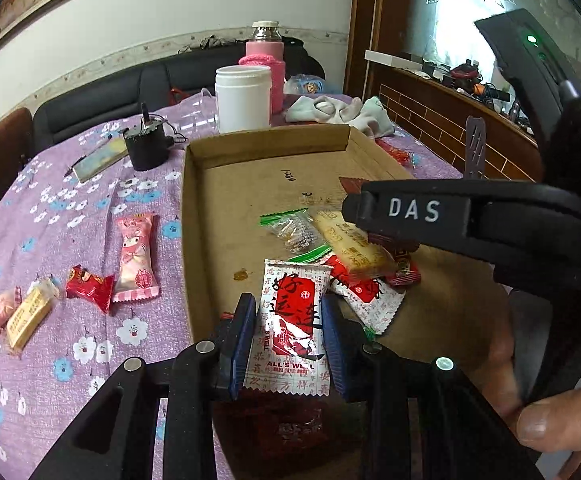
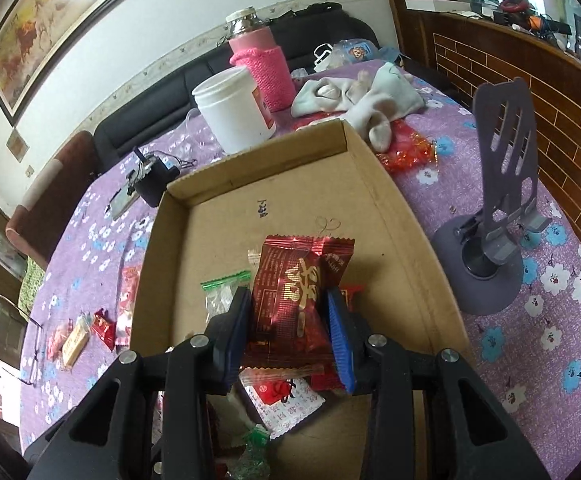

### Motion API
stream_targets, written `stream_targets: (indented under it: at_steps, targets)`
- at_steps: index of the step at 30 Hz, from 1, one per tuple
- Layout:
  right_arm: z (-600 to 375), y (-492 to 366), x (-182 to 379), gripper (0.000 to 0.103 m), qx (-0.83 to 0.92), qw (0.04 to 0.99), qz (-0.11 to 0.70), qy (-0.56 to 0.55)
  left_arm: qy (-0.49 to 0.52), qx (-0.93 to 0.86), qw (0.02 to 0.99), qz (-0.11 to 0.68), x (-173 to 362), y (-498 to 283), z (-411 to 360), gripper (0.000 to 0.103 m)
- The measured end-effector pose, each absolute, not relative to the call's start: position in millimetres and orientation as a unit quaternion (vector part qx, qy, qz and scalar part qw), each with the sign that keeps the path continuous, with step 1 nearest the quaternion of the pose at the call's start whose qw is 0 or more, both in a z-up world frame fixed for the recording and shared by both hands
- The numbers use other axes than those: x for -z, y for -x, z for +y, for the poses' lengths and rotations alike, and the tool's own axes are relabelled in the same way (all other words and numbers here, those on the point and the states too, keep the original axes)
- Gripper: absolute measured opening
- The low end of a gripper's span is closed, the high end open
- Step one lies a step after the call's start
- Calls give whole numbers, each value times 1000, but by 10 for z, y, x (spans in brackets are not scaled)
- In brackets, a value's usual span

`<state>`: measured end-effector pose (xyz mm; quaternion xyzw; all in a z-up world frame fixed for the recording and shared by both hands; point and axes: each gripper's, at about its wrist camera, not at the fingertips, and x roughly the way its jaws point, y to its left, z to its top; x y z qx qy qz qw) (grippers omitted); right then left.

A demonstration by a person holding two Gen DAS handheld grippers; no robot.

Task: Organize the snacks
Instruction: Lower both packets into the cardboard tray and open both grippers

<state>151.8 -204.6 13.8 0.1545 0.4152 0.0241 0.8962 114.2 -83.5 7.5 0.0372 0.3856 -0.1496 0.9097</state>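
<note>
My left gripper (image 1: pixel 288 336) is shut on a white and red snack packet (image 1: pixel 288 332), held over the near part of a shallow cardboard box (image 1: pixel 226 184). My right gripper (image 2: pixel 288 328) is shut on a dark red snack packet (image 2: pixel 294 292) over the same box (image 2: pixel 394 216). The right gripper's black body (image 1: pixel 418 212) shows in the left wrist view above several snacks lying in the box: a clear green-edged candy (image 1: pixel 296 234), a yellow bar (image 1: pixel 354 248) and a white and red packet (image 1: pixel 364 296). On the cloth left of the box lie a pink packet (image 1: pixel 136 258), a red candy (image 1: pixel 89 282) and a yellow bar (image 1: pixel 30 312).
The table has a purple flowered cloth (image 2: pixel 562 296). Behind the box stand a white jar (image 2: pixel 234 108), a pink flask (image 2: pixel 260 60) and a bundle of pale cloth (image 2: pixel 354 94). A grey phone stand (image 2: pixel 494 200) is at the right. A black device (image 1: pixel 146 146) is at the left.
</note>
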Motion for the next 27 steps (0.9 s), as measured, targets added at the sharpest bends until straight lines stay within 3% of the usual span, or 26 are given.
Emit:
stream_targets:
  at_steps: [27]
  targets:
    - [-1945, -1495, -152, 38, -22, 901, 410, -140, -86, 149, 924, 342, -62, -986, -883, 36]
